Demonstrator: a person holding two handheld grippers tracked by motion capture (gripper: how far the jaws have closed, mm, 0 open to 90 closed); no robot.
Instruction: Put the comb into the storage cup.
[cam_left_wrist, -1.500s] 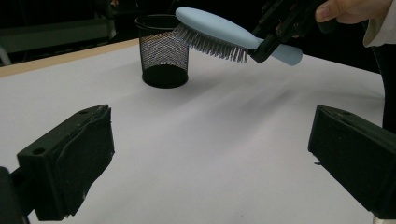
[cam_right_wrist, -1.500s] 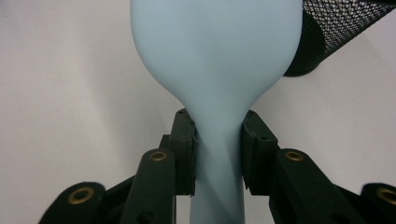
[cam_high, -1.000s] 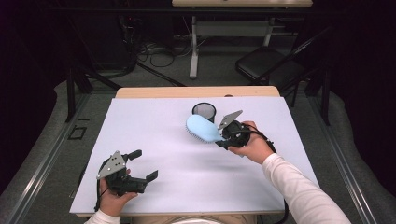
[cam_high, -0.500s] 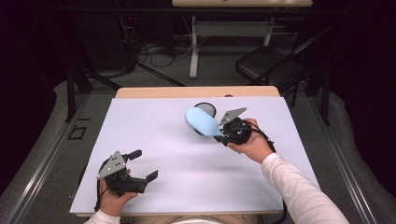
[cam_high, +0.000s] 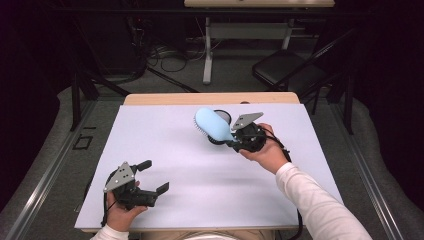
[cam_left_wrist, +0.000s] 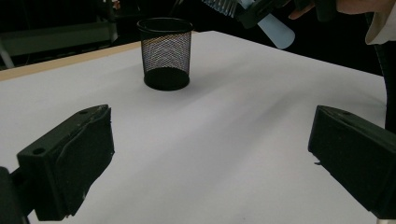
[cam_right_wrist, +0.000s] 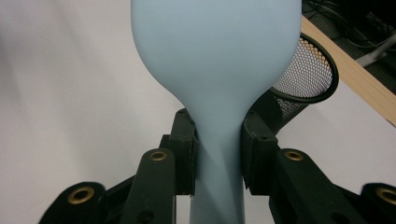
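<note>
A light blue hairbrush (cam_high: 212, 124) (cam_right_wrist: 219, 60) is held in the air above the table, bristles facing down and away, its handle clamped in my right gripper (cam_high: 235, 139) (cam_right_wrist: 218, 154). Just behind it stands a black mesh cup (cam_high: 220, 118) (cam_left_wrist: 165, 52) (cam_right_wrist: 304, 70), upright on the white table cover (cam_high: 200, 175). The left gripper view shows the brush (cam_left_wrist: 275, 29) high above and to the right of the cup. My left gripper (cam_high: 152, 177) (cam_left_wrist: 210, 163) rests near the front left corner, jaws wide apart with nothing between them.
The table's wooden far edge (cam_high: 210, 98) runs behind the cup. Beyond it the floor holds a desk leg (cam_high: 207, 50), cables and a dark chair (cam_high: 285, 67). A white sleeve (cam_high: 315, 205) reaches in from the bottom right.
My right gripper has carried the brush a little up and toward the cup. The left gripper has stayed where it was.
</note>
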